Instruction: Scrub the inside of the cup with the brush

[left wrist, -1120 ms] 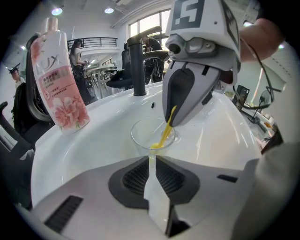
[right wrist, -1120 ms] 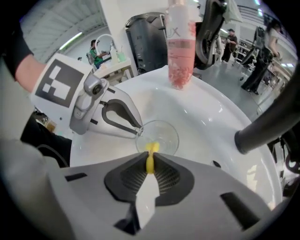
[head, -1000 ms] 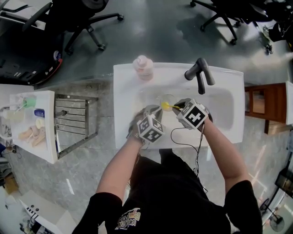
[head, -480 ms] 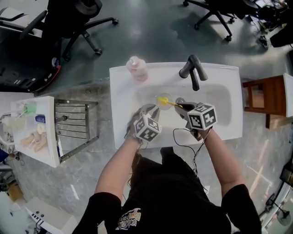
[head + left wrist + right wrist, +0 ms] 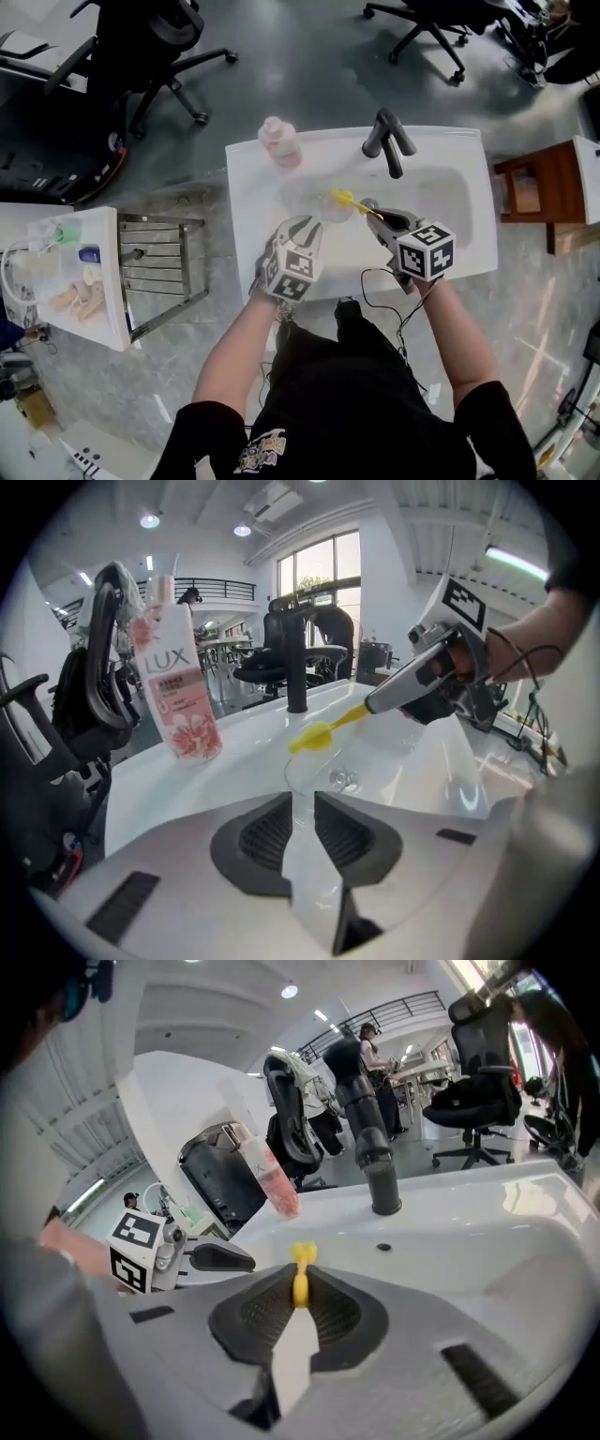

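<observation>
A clear cup (image 5: 335, 212) sits in the white sink (image 5: 450, 216). In the left gripper view the cup (image 5: 319, 772) is just past my left gripper (image 5: 302, 803), its near wall reaching into the gap. The jaws have just been opening, and the pads stand visibly apart without pressing the glass. In the head view the left gripper (image 5: 307, 225) is at the cup's left. My right gripper (image 5: 373, 214) is shut on the handle of a yellow brush (image 5: 343, 199), whose head (image 5: 314, 735) hovers just above the cup's rim. The brush (image 5: 301, 1274) sticks out from the right gripper (image 5: 300, 1288).
A pink soap bottle (image 5: 278, 139) stands on the sink's back left corner, and a black faucet (image 5: 386, 141) at the back middle. A metal rack (image 5: 155, 262) and a side table (image 5: 66, 262) with toiletries are at the left. A wooden stool (image 5: 530, 192) is at the right.
Both grippers have risen. The brush head has come up out of the cup and now sits above its rim. The right gripper has rolled, turning its marker cube.
</observation>
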The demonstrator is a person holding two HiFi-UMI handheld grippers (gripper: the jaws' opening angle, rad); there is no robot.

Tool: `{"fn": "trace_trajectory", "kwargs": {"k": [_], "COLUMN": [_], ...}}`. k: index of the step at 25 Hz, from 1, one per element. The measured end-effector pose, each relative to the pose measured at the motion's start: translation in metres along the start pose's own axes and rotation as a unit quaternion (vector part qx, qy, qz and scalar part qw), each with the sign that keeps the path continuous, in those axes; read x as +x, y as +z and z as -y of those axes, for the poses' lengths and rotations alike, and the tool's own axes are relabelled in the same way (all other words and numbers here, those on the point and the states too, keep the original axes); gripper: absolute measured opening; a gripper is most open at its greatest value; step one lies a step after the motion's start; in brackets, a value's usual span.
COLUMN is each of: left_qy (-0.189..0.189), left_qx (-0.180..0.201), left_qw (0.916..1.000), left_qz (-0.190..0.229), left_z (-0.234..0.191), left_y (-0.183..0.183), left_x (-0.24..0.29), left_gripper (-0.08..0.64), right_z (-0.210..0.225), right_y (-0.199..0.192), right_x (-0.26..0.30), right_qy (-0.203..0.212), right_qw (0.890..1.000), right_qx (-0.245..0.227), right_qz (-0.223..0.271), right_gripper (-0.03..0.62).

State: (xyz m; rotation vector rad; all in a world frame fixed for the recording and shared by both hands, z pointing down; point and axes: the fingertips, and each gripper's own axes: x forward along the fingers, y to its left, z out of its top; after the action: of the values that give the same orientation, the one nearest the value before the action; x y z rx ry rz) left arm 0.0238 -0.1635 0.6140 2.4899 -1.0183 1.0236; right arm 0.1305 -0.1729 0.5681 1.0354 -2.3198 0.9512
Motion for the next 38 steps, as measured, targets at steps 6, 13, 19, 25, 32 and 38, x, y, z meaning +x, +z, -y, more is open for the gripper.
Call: {"fn": "trace_trajectory", "kwargs": {"k": [6, 13, 19, 25, 32, 38], "left_qy": [0.015, 0.012, 0.008, -0.018, -0.043, -0.050], "left_qx": [-0.041, -0.070, -0.048, -0.042, -0.015, 0.013], "left_qw": [0.9961, 0.9833, 0.9720, 0.9689, 0.9627, 0.9565], "left_qz": [0.076, 0.168, 0.230, 0.243, 0.267, 0.287], "left_z": [-0.017, -0.031, -0.035, -0.028, -0.023, -0.015], "left_y": [0.028, 0.065, 0.081, 0.070, 0.055, 0.054], "left_x": [-0.054, -0.125, -0.184, -0.229, -0.269, -0.294], "left_gripper": [0.060, 0.037, 0.018, 0.017, 0.017, 0.017], "right_z": [-0.033, -0.081, -0.132, -0.175, -0.231, -0.258], "right_y": [0.027, 0.054, 0.072, 0.072, 0.067, 0.057], "right_x": [-0.028, -0.061, -0.094, -0.121, -0.151, -0.165], "right_qy": [-0.046, -0.094, -0.138, -0.171, -0.240, -0.269], "right_qw": [0.994, 0.977, 0.956, 0.939, 0.895, 0.892], "right_qx": [-0.081, -0.132, -0.166, -0.166, -0.236, -0.220], "right_qz": [0.060, 0.135, 0.200, 0.250, 0.293, 0.290], "right_gripper": [0.038, 0.038, 0.038, 0.038, 0.038, 0.038]}}
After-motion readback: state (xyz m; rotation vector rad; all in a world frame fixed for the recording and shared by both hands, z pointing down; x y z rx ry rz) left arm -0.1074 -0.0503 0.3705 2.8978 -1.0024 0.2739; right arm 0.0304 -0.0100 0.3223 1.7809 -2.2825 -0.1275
